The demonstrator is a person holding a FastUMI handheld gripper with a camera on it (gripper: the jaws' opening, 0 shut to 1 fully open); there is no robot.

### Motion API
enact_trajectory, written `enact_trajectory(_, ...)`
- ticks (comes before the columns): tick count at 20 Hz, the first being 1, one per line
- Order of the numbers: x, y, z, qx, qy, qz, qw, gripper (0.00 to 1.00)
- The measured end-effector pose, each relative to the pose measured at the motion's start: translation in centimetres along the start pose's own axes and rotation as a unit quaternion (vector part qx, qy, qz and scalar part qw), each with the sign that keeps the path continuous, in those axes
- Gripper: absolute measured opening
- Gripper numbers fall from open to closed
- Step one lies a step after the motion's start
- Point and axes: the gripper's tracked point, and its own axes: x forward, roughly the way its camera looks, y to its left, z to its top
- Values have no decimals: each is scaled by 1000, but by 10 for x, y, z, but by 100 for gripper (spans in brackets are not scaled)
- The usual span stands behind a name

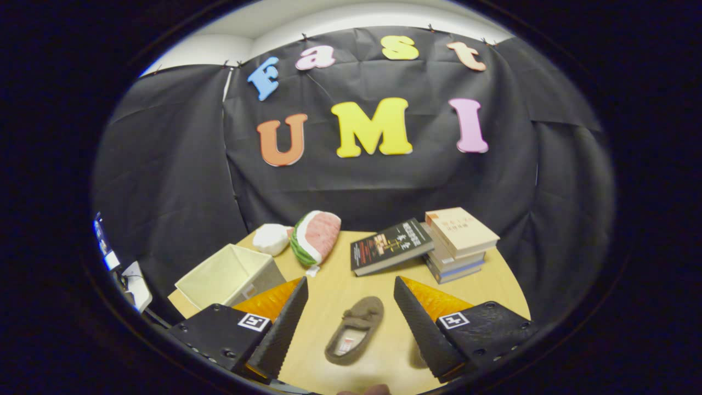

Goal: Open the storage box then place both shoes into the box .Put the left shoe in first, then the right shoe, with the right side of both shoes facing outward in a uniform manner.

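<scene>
One shoe (pixel 355 330), a brown slipper, lies on the wooden table (pixel 351 274) between our gripper's (pixel 351 315) fingers, which stand wide apart and touch nothing. We see part of a second brown shape just by the right finger (pixel 425 323), too hidden to name. Beyond the left finger sits the open beige storage box (pixel 230 274). Further ahead we note a watermelon plush (pixel 316 236), a white plush (pixel 272 238), a black book (pixel 390 246) leaning on a book stack (pixel 458 244).

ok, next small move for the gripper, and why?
Probably ease down and close on the shoe. The gripper is open with the shoe lying between its fingers on the table, and the box beside it already stands open.
</scene>
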Motion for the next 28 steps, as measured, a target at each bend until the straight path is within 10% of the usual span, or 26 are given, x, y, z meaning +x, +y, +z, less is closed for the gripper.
enact_trajectory(13, 95, -27, -149, 104, 166, -51, 979, 95)
enact_trajectory(28, 120, -17, -197, 152, 242, -107, 952, 11)
